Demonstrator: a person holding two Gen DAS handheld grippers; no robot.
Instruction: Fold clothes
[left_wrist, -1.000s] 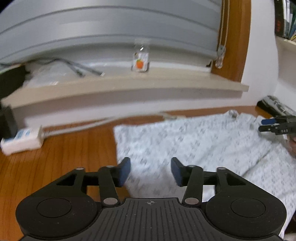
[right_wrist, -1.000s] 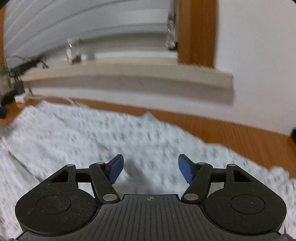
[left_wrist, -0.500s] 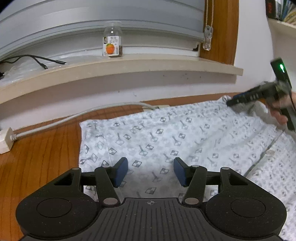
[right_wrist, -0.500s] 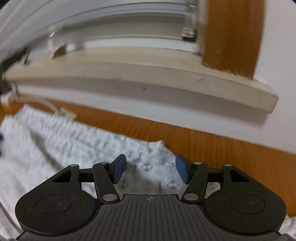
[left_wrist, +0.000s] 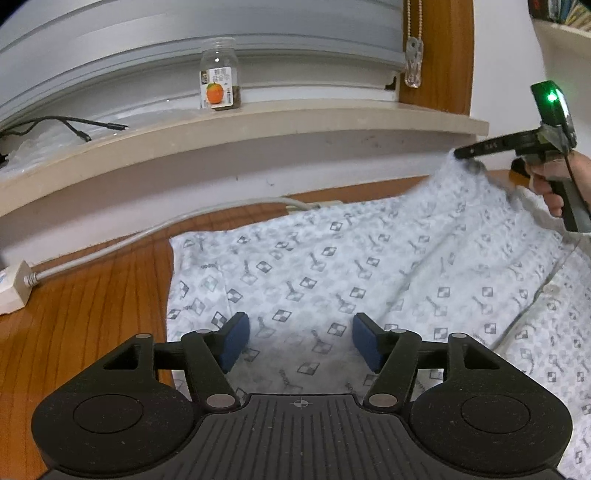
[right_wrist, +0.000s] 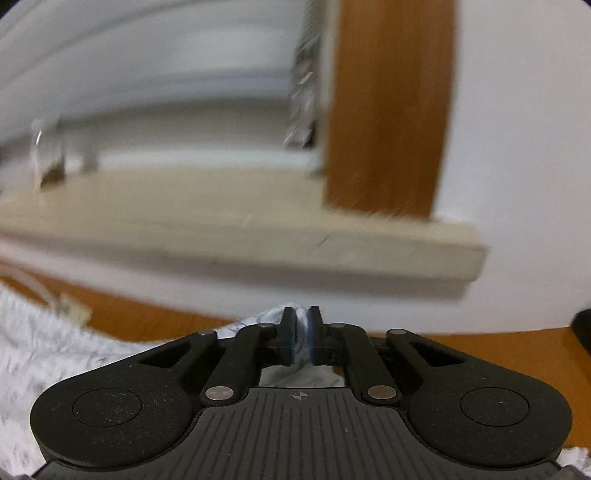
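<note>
A white garment (left_wrist: 332, 266) with a small grey print lies spread on the wooden table (left_wrist: 85, 302). My left gripper (left_wrist: 300, 345) hovers low over its near left part, jaws opening, blue pads wide apart with only flat cloth below them. In the right wrist view my right gripper (right_wrist: 301, 334) has its jaws closing on a bunched far corner of the garment (right_wrist: 301, 325), which fills the narrow gap between the pads. The left wrist view shows that right gripper (left_wrist: 467, 151) at the far right, lifting the corner off the table, with a hand (left_wrist: 554, 184) on its handle.
A window sill (left_wrist: 258, 122) runs along the back wall and carries a clear jar (left_wrist: 218, 75) with an orange label and a black cable (left_wrist: 66, 125). A grey cord (left_wrist: 147, 230) and white power strip (left_wrist: 11, 291) lie on the table at left. A blind-cord pull (left_wrist: 413, 62) hangs by the wooden frame.
My right gripper closed on the garment's far corner and raised it. My left gripper came down closer to the cloth and its jaws spread a little wider.
</note>
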